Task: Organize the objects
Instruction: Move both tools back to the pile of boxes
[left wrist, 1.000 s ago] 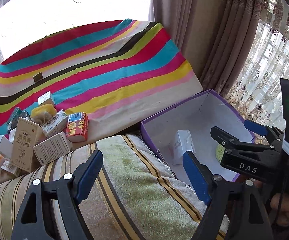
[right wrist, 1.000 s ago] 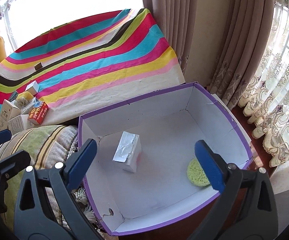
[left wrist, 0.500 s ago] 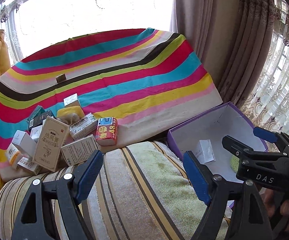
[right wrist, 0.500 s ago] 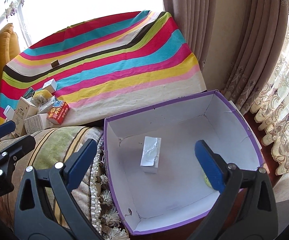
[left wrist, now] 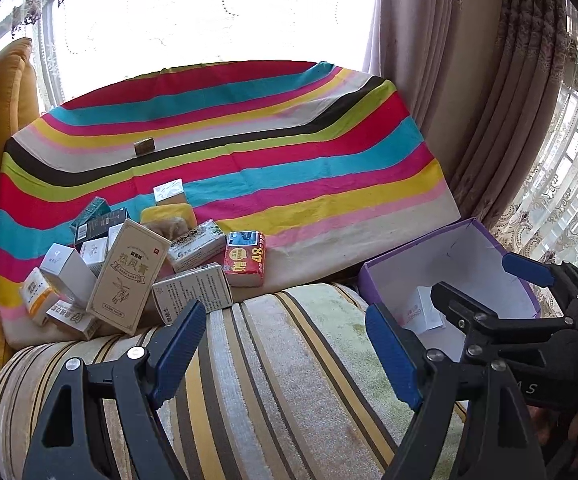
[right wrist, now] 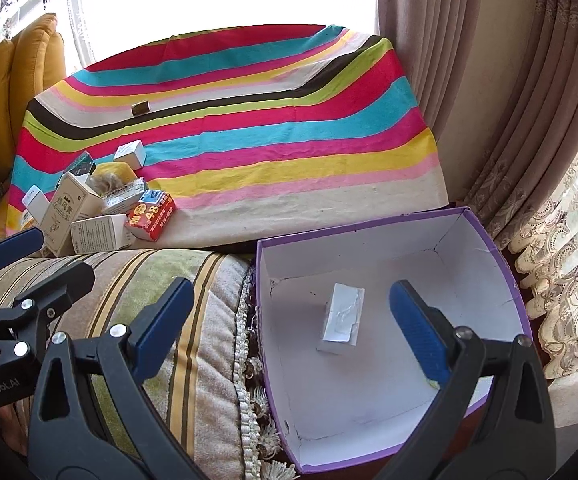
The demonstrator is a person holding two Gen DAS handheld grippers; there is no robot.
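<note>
A heap of small cartons lies on the striped cloth [left wrist: 273, 152] at the left: a tall beige box [left wrist: 129, 276], a red pack marked 48 [left wrist: 245, 258], a white printed box [left wrist: 193, 294] and several others. My left gripper [left wrist: 285, 352] hangs open and empty over the striped cushion [left wrist: 273, 384], short of the heap. My right gripper [right wrist: 289, 328] is open and empty over the left wall of the purple box [right wrist: 505, 264]. Inside that box stands a white carton [right wrist: 343, 318]; a yellow-green disc is nearly hidden behind the right finger.
A yellow armchair [right wrist: 17, 60] stands at the far left. Curtains [right wrist: 489, 80] and a bright window close the back and right. A small dark block [left wrist: 144, 146] lies alone far back on the cloth. Tassels [right wrist: 255, 380] edge the cushion beside the purple box.
Both grippers have swung left: the purple box slid toward the right of each view and the heap of cartons came further into the left wrist view. Both stay open and empty.
</note>
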